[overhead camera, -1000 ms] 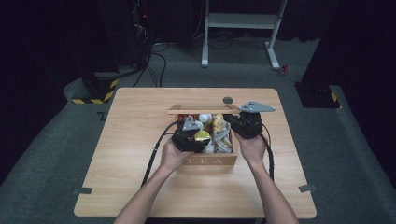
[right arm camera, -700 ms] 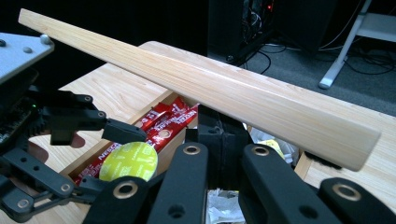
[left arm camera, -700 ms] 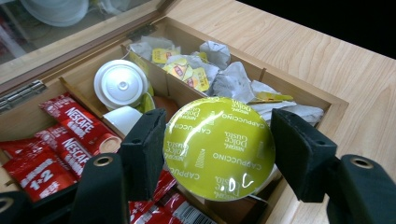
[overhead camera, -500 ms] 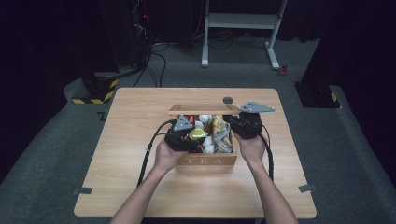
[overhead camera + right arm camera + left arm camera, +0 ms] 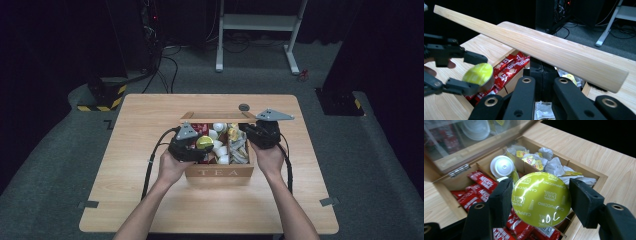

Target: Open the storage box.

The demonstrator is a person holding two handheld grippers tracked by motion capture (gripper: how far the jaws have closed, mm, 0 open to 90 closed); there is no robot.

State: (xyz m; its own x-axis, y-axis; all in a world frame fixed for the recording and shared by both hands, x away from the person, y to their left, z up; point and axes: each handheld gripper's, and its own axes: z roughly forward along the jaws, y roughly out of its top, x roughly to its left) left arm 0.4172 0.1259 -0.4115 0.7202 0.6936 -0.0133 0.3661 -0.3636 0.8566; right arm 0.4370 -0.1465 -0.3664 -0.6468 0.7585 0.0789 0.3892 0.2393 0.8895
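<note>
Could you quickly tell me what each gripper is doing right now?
Left gripper: shut on the pod.
Right gripper: shut on the lid.

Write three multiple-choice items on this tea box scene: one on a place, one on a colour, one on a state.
1. Where do the red Nescafe sachets lie?
A. On the bare table
B. Inside the wooden tea box
C. On the floor

2. What colour is the round foil-topped coffee capsule between the left claw jaws?
A. Yellow-green
B. Blue
C. Black

3. How is the box's glass-paned lid?
A. Shut flat
C. Raised open
B. Lying off the box

Answers: 1 B, they fill one compartment beside the hinge. 2 A, its Cappuccino-printed top is yellow-green. 3 C, the hinged pane stands up behind the exposed compartments, the right claw at its wooden edge.
</note>
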